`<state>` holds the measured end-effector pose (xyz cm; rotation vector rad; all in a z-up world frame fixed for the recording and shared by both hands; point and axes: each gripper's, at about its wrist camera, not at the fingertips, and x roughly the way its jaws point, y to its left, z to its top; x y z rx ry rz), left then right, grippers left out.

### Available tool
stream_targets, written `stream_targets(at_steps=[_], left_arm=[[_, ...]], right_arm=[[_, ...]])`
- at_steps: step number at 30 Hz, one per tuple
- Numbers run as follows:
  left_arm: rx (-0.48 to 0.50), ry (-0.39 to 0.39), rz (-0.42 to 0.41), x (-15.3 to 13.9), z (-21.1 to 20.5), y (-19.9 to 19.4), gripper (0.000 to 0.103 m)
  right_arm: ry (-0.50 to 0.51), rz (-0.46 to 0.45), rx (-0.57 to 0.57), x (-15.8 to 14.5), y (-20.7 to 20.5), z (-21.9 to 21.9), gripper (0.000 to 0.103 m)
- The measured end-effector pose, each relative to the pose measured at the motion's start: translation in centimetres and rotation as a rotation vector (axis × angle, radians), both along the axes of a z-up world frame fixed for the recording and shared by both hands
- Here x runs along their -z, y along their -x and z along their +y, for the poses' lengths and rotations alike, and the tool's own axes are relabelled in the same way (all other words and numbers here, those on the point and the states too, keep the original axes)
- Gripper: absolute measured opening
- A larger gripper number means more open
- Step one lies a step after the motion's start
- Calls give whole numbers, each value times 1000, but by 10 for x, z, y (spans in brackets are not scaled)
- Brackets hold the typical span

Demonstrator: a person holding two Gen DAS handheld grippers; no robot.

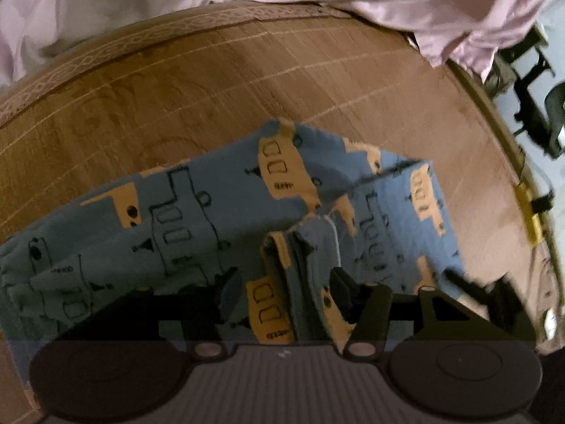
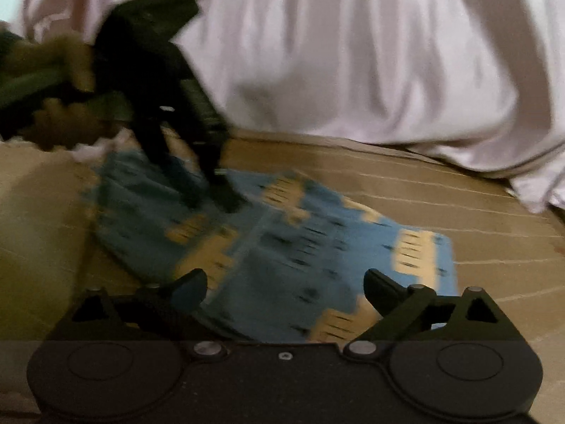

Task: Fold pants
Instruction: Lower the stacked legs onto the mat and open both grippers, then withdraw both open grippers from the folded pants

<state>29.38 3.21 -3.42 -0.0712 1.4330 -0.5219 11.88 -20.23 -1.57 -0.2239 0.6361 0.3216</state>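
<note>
Mid-fold, pants (image 1: pixel 197 219) on worktop (image 1: pixel 212 81).
Left claw (image 1: pixel 282 293) pinching bunched fabric; right claw (image 2: pixel 286 289) wide, empty. Slipping grip risks undoing fold.

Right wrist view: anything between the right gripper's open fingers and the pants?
Nothing. In the right wrist view the right gripper hangs open directly over the blue printed pants, with only cloth showing between its fingers. The left gripper sits farther back on the fabric.
</note>
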Motion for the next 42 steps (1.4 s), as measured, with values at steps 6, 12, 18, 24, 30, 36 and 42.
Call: stream_targets(at_steps=[6,12,18,24,30,36,42], left_arm=[[20,-96,-63,1,-13,14,61],[17,-128,-104,-14,-17,17,67],[-41,-193,-97,-18,-12,21,68],[-214,-202,-141,-41,16,34,86],[-416,-184,-297,-73,65,67,98],[-585,-138,-512,-69,111,122,103],[-748,-48,-470,-20,153,142,84]], right_arm=[[72,1,83,12,-4,-16,102],[80,-27,110,14,-3,-24,102],[82,-44,110,14,-1,-25,102],[65,-80,106,7,10,-30,102],[58,-136,93,-8,27,-35,102],[51,-161,31,-15,46,-27,102],[139,-183,-64,-11,63,-5,102]])
